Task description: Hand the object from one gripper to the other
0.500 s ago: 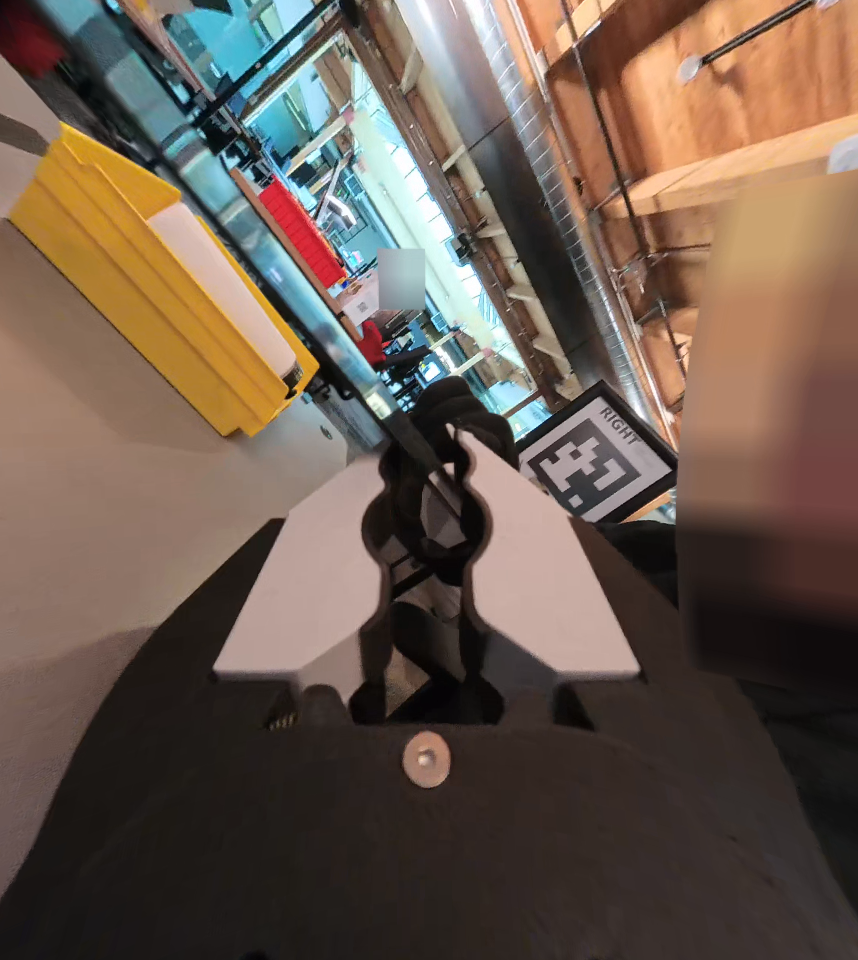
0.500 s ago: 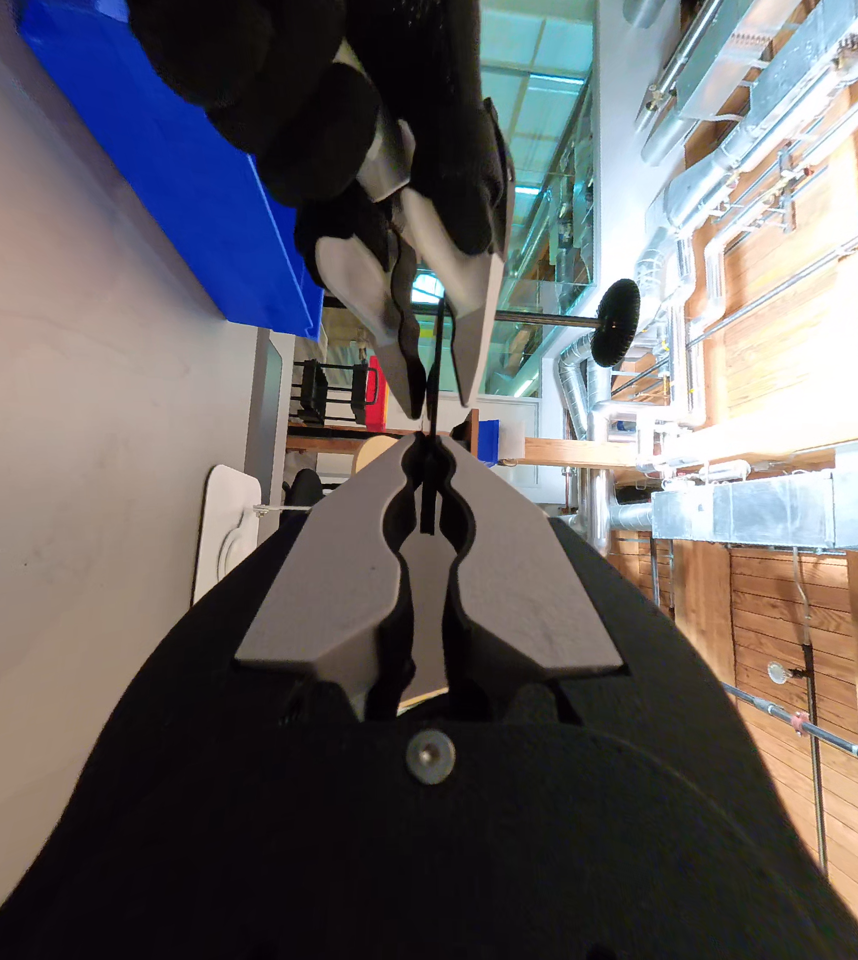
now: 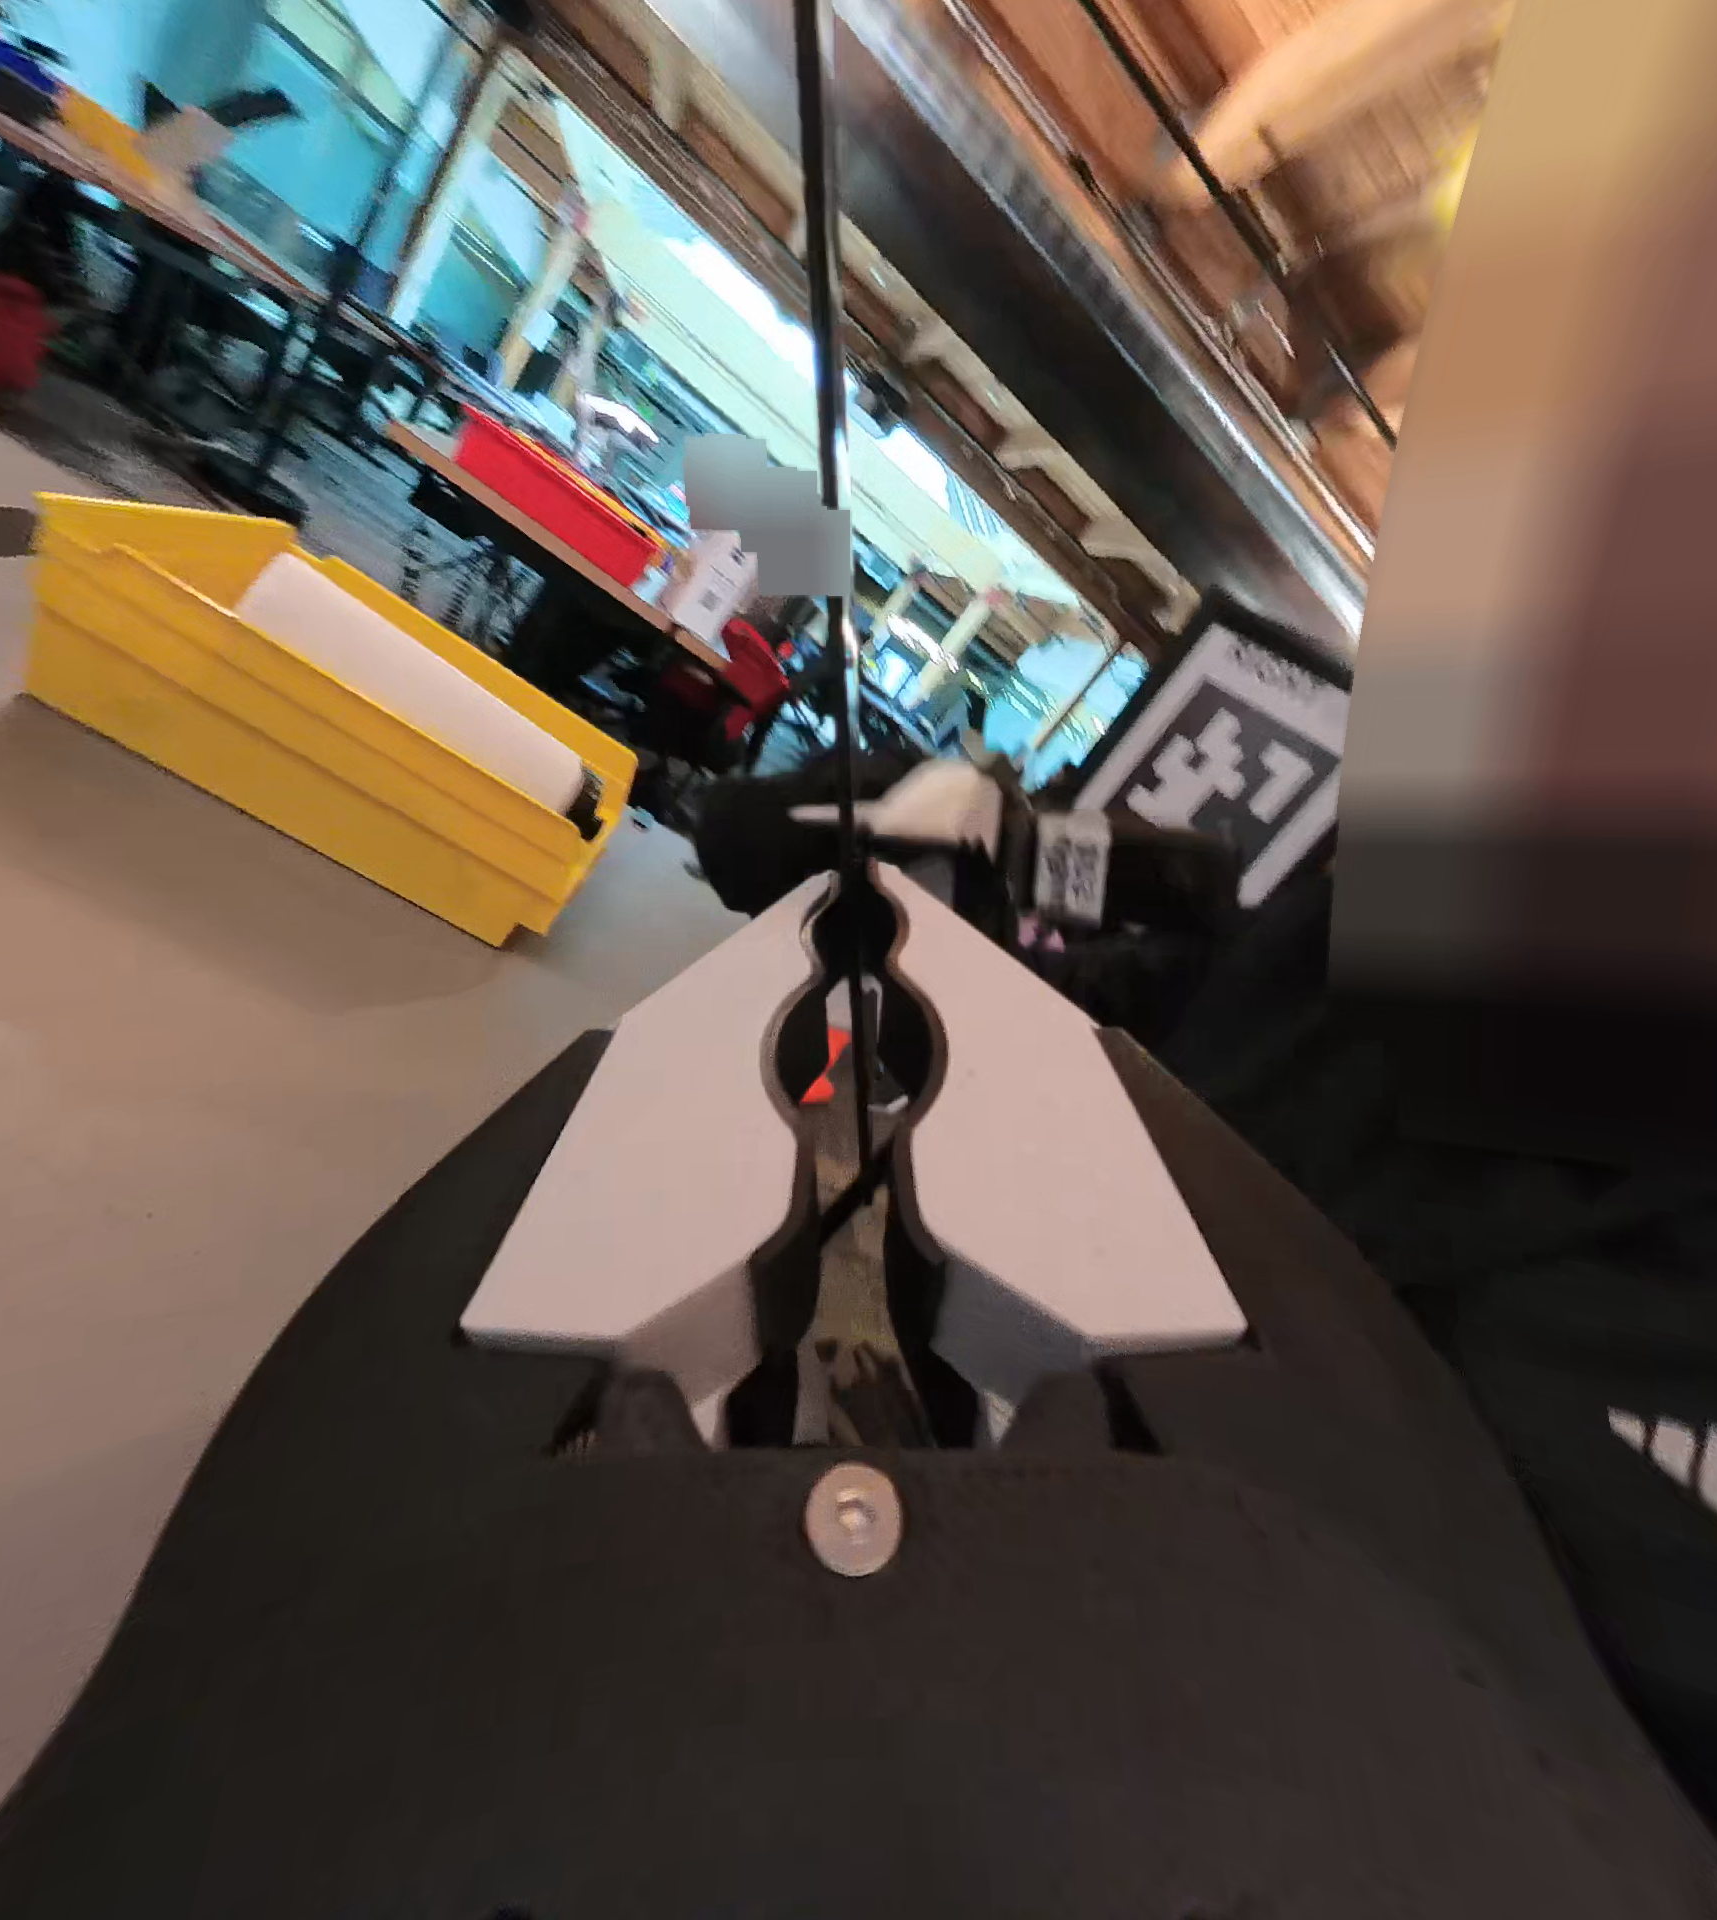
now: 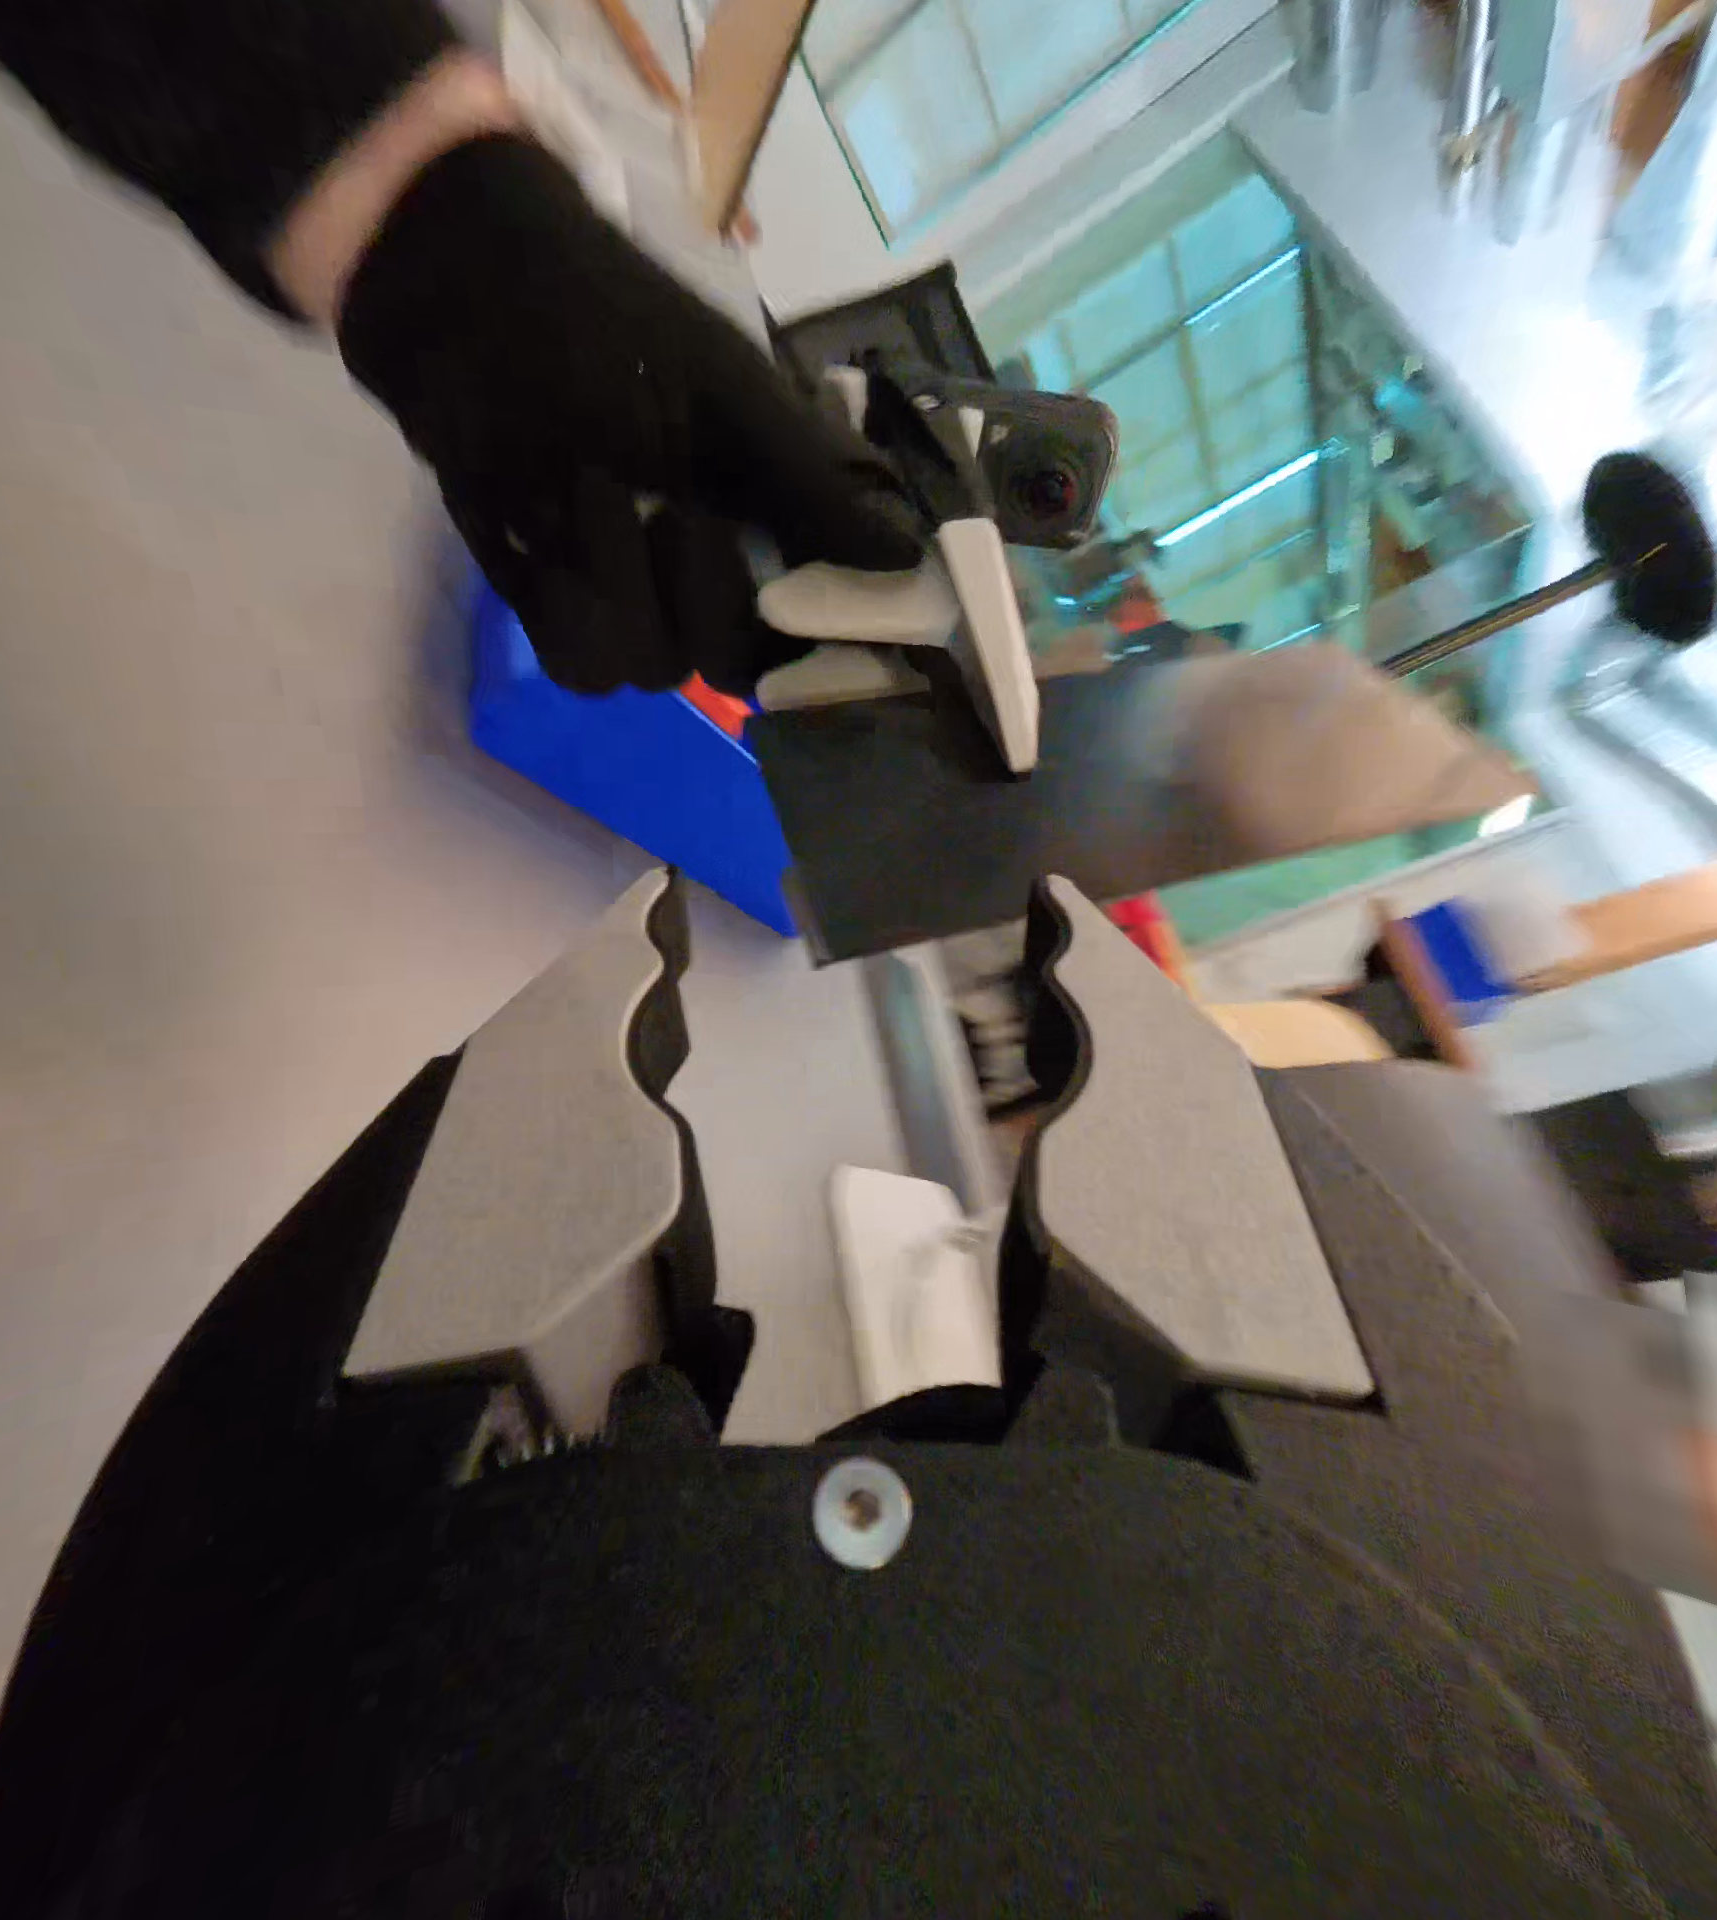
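**Inspector A:** Left gripper [image 3: 856,899]?

**Inspector B:** Jaws pinched tight on a thin black sheet [image 4: 937,831]. From its own wrist camera the sheet shows edge-on, rising straight up from the fingertips. A gloved hand [image 4: 584,416] holds the tool.

**Inspector A:** Right gripper [image 4: 859,894]?

**Inspector B:** Jaws spread wide, gripping nothing. The sheet's lower corner sits between its tips; contact cannot be judged.

**Inspector A:** Desk [image 3: 158,1039]?

**Inspector B:** Yellow bin [image 3: 314,769] near the far edge, blue bin [image 4: 625,769] behind the sheet.

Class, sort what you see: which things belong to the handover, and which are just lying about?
In the job: left gripper, shut on the thin black sheet; right gripper, open.
Lying about: yellow bin, white roll inside it, blue bin.
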Available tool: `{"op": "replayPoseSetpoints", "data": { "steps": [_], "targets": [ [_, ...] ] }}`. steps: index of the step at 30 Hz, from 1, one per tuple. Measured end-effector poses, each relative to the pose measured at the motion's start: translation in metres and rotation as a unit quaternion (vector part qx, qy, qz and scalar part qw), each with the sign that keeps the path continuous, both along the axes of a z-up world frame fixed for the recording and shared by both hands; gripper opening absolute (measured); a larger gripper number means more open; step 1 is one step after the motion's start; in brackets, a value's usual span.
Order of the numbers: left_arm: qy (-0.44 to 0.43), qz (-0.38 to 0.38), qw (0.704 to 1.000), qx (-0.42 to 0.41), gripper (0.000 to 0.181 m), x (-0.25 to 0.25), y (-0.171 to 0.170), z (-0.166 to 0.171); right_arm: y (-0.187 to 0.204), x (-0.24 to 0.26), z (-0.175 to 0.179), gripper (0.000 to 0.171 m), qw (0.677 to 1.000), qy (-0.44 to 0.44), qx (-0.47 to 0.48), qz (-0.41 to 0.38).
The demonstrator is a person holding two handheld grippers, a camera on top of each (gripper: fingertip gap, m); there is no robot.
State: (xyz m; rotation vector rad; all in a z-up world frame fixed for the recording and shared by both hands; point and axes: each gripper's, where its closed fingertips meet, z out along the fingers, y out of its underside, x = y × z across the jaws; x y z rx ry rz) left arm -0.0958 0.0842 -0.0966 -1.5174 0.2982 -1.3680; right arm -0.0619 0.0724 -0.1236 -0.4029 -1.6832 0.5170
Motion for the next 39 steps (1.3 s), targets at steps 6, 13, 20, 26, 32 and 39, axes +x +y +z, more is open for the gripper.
{"op": "replayPoseSetpoints", "data": {
  "steps": [6, 13, 20, 26, 32, 39],
  "targets": [
    [0.05, -0.164, 0.983, 0.064, 0.0, 0.029, -0.036, -0.007, -0.001, 0.014, 0.042, 0.108, 0.892, -0.06, -0.409, 0.182],
    [0.082, -0.298, 0.947, 0.087, 0.0, 0.06, -0.06, -0.016, -0.029, 0.014, 0.046, 0.127, 0.754, -0.127, -0.532, 0.363],
    [0.091, -0.38, 0.918, 0.063, 0.0, 0.076, -0.07, -0.033, -0.063, 0.021, 0.047, 0.108, 0.725, -0.147, -0.507, 0.443],
    [0.084, -0.382, 0.919, 0.055, 0.0, 0.08, -0.064, -0.038, -0.071, 0.029, 0.046, 0.088, 0.734, -0.151, -0.484, 0.453],
    [0.129, -0.224, 0.965, 0.039, 0.044, 0.065, -0.016, -0.042, -0.045, 0.019, 0.051, 0.088, 0.771, -0.107, -0.489, 0.395],
    [0.283, 0.006, 0.954, 0.098, 0.125, 0.041, 0.022, -0.044, 0.017, -0.002, 0.058, 0.087, 0.83, 0.0, -0.503, 0.24]
  ]
}}
